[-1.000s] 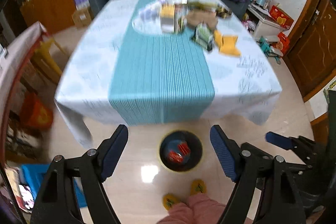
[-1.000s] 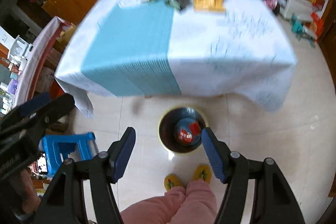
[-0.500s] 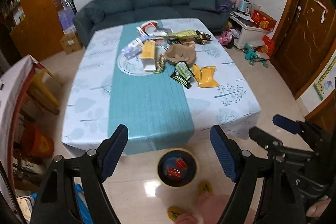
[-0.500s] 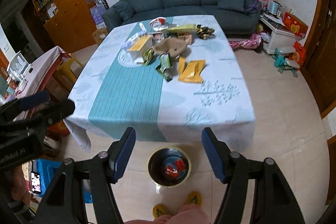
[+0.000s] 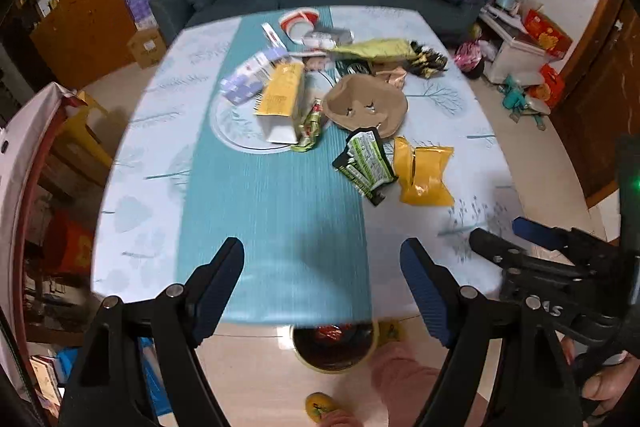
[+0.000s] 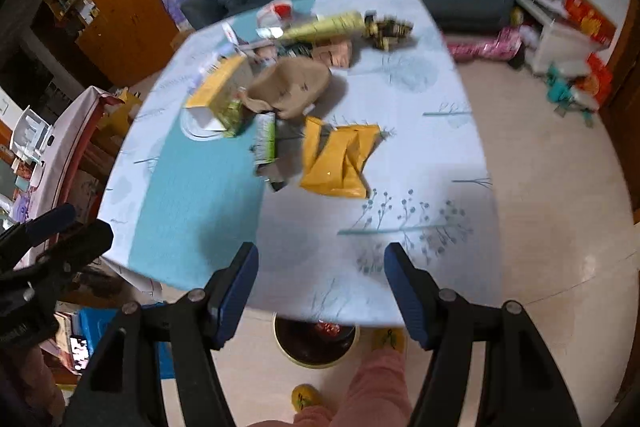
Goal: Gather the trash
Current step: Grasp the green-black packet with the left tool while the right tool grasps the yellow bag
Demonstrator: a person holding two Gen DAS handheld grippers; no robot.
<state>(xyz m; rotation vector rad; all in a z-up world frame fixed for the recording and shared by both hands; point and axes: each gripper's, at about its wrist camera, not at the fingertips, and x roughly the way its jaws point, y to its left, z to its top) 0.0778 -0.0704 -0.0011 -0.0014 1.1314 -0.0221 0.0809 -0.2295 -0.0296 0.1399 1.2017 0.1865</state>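
Crumpled wrappers and packets (image 5: pixel 352 95) lie heaped at the bench's far middle, a yellow foil pouch (image 6: pixel 338 157) nearest. The bench (image 5: pixel 280 211) wears a teal-striped white cloth. Left gripper (image 5: pixel 322 267) and right gripper (image 6: pixel 320 269) hover wide, empty, above its near edge. Round dark bin (image 6: pixel 316 345) sits on the floor below.

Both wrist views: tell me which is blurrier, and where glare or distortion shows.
Right wrist view: blurrier, the smeared yellow plastic packet and table edge show motion streaks. Left wrist view: sharper at the centre, green-and-black snack wrapper print visible, though the near edge of the teal-striped tablecloth smears. Both: fisheye bending, black corner vignette, and ceiling light glare on the glossy floor.
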